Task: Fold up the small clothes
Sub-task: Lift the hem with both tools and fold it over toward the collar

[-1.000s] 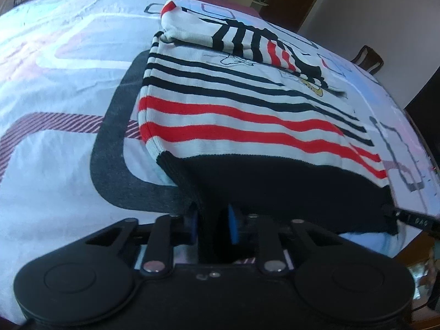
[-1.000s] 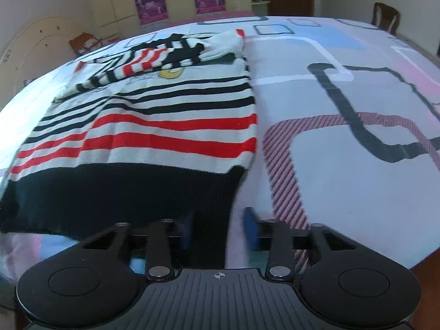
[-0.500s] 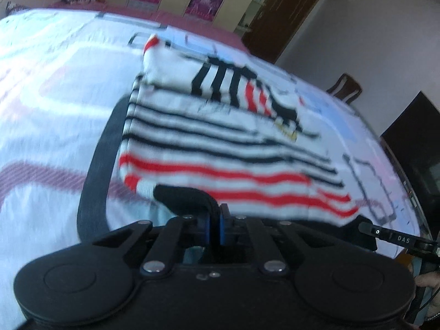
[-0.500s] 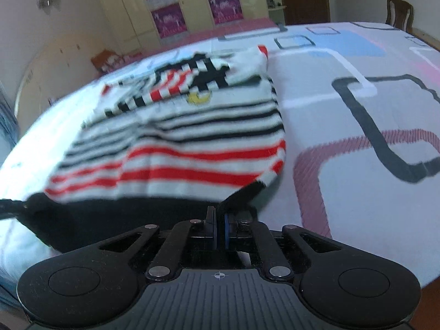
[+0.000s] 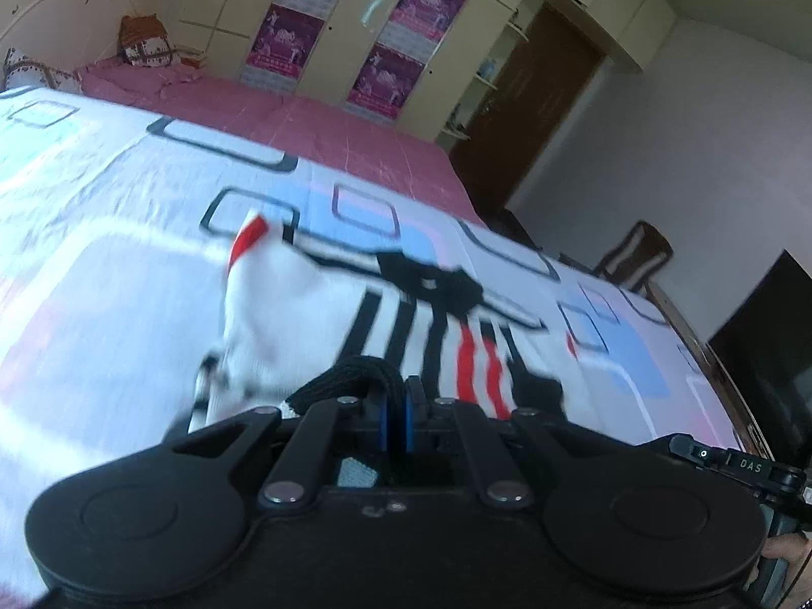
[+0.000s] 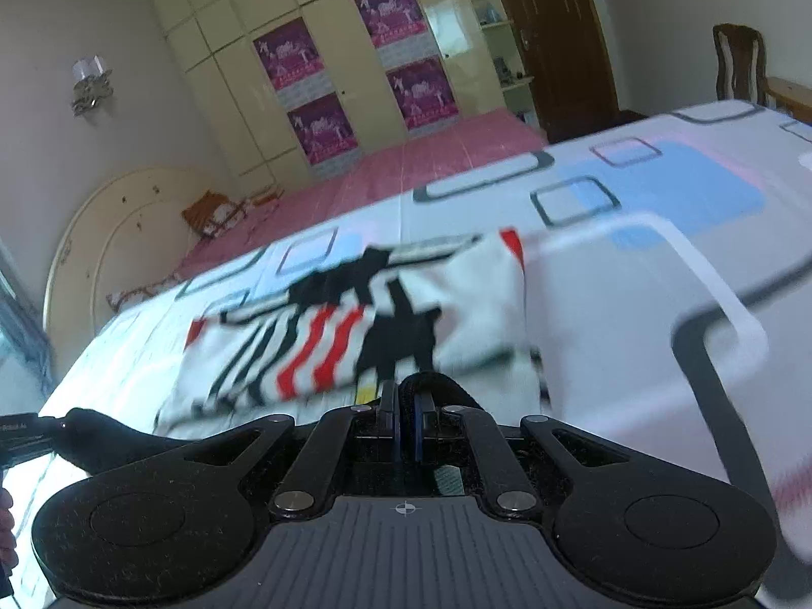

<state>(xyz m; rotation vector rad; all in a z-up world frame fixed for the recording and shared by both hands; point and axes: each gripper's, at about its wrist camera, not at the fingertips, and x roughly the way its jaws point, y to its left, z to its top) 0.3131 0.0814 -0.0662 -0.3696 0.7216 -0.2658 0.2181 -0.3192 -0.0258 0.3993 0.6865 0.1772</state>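
Observation:
A small striped sweater [image 5: 314, 314] in white, black and red lies on the patterned bed sheet [image 5: 101, 264]. My left gripper [image 5: 395, 408] is shut on its black hem [image 5: 350, 373] at the left corner, lifted off the sheet. My right gripper [image 6: 404, 413] is shut on the black hem [image 6: 431, 383] at the right corner, over the sweater [image 6: 472, 299]. The hem hangs between both grippers above the folded sleeves. The other gripper shows at each view's edge, with the black hem [image 6: 101, 439] trailing from it in the right wrist view. Both views are motion-blurred.
The bed sheet [image 6: 660, 264] stretches wide on both sides of the sweater. A pink mattress strip [image 5: 314, 122] lies beyond, then cream wardrobes [image 6: 325, 51] with purple posters. A wooden chair [image 5: 637, 254] and a dark door [image 5: 538, 101] stand at the far right.
Both grippers closed on the hem corners, then rose and carried the black hem forward over the striped body toward the collar end. The camera views tilted up to show the room.

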